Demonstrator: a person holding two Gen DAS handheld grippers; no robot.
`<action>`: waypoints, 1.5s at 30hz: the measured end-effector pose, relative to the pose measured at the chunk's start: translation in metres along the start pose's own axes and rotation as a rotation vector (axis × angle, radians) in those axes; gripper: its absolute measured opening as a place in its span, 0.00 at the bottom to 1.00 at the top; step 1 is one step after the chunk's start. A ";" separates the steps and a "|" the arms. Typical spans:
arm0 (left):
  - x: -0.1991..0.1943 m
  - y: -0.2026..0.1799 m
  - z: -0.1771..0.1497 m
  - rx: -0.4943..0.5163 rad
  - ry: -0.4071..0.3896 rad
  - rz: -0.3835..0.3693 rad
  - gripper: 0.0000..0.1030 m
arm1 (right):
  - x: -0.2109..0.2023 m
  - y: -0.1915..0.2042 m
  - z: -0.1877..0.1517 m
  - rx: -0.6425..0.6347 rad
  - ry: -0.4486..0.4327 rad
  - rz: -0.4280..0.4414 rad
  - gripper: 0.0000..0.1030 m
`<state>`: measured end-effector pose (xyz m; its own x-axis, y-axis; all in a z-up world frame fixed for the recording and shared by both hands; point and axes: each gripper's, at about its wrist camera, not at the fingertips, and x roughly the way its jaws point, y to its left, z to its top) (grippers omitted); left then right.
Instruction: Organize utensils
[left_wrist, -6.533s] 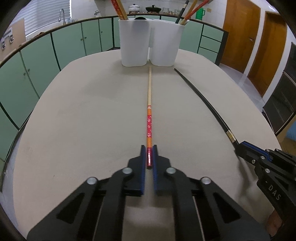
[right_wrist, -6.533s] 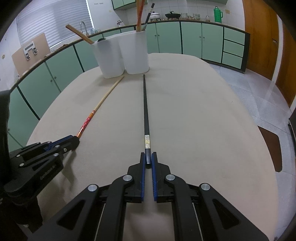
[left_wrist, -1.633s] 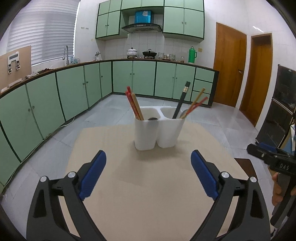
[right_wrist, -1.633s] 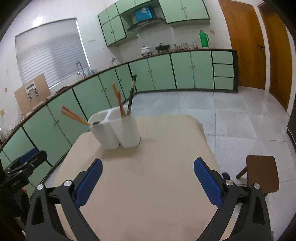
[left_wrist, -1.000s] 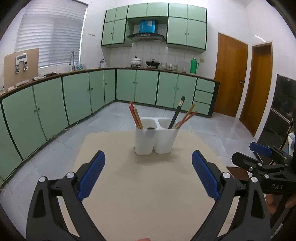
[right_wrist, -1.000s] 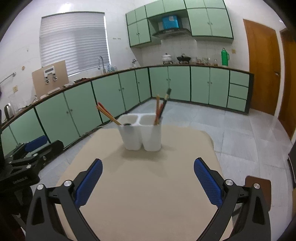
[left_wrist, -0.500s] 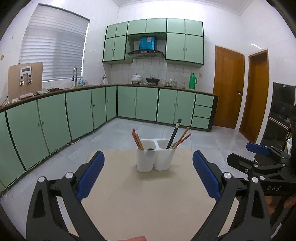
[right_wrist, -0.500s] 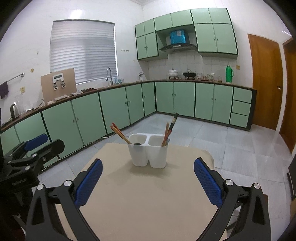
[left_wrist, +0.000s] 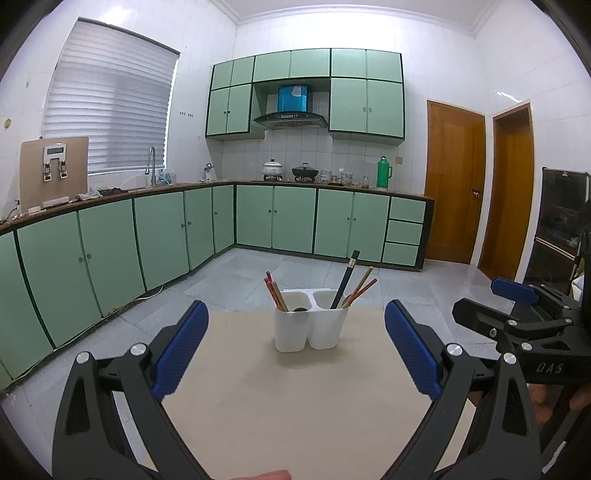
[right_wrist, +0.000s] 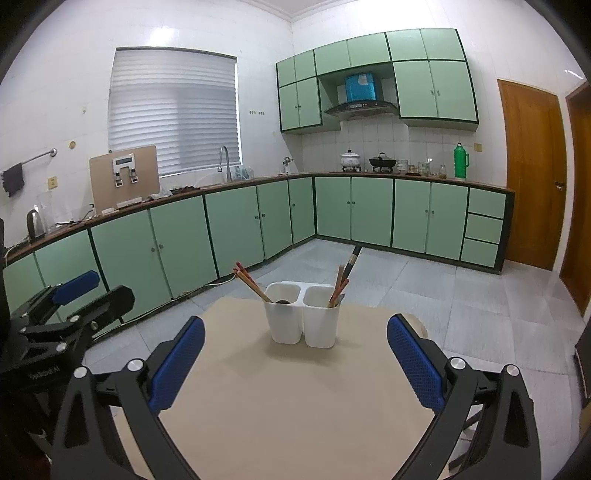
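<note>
A white two-cup utensil holder stands at the far end of the beige table. Red and wooden chopsticks lean in its left cup; a black chopstick and red and wooden ones stand in its right cup. The holder also shows in the right wrist view. My left gripper is wide open and empty, held back from the holder. My right gripper is wide open and empty too. Each gripper shows at the edge of the other's view.
Green kitchen cabinets and a counter run along the far walls. Wooden doors are at the right. A tiled floor surrounds the table. A sink tap is on the counter by the window.
Both grippers, earlier shut on chopsticks lying on the table, are now open and empty. They have drawn back and up from the holder, which looks smaller; the chopsticks stand in the cups.
</note>
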<state>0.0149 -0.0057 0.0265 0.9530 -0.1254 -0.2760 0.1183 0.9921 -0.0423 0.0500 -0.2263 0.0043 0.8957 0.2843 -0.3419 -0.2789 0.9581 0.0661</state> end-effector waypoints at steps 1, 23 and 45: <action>0.000 -0.001 0.000 0.003 0.000 0.001 0.91 | 0.000 0.000 0.000 0.000 -0.001 -0.001 0.94; -0.011 0.000 0.005 0.009 -0.016 0.008 0.91 | -0.007 0.003 -0.001 -0.007 -0.014 0.001 0.94; -0.012 0.002 0.006 0.009 -0.017 0.008 0.91 | -0.007 0.004 0.000 -0.005 -0.013 -0.001 0.94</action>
<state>0.0053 -0.0025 0.0351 0.9585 -0.1171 -0.2600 0.1129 0.9931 -0.0310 0.0428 -0.2249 0.0074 0.9006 0.2836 -0.3295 -0.2796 0.9582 0.0606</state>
